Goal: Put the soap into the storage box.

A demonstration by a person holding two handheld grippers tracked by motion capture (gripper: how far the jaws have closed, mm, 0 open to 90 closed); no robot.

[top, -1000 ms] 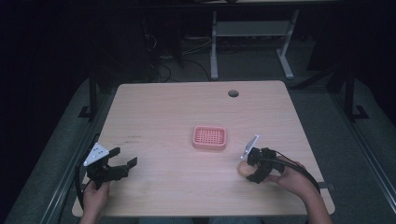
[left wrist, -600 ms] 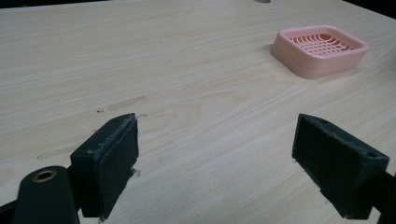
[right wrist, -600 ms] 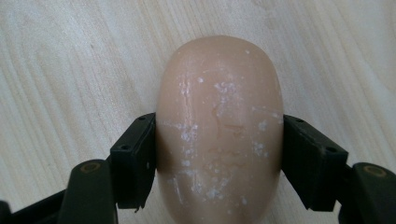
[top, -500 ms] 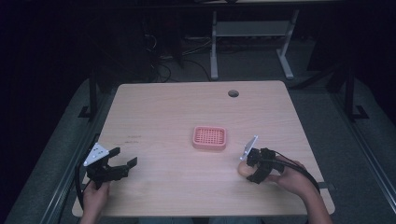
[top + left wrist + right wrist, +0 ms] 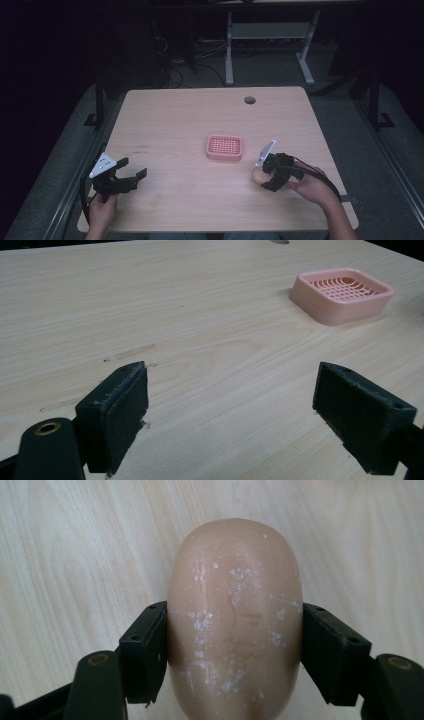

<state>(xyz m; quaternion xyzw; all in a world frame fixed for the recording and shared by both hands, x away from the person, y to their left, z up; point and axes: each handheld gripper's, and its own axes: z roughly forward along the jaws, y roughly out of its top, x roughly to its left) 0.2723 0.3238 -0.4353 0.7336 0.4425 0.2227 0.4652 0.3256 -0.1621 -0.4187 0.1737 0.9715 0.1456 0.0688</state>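
Observation:
A tan oval bar of soap [image 5: 235,580], flecked with white, lies on the wooden table [image 5: 175,115] at the front right. My right gripper [image 5: 235,652] is shut on it, with both black pads [image 5: 147,650] pressed against its sides. In the high view the soap [image 5: 257,175] pokes out left of that gripper [image 5: 265,177]. A pink slotted soap dish [image 5: 224,147] sits at the table's middle, up and left of the soap. My left gripper [image 5: 134,169] rests at the front left, open with nothing between its jaws [image 5: 240,410], and the dish [image 5: 342,292] lies far ahead of it.
A round cable hole [image 5: 249,100] sits near the table's far edge. Beyond the table are white desk legs [image 5: 229,55] and cables on a dark floor. Bare wood lies between the two grippers.

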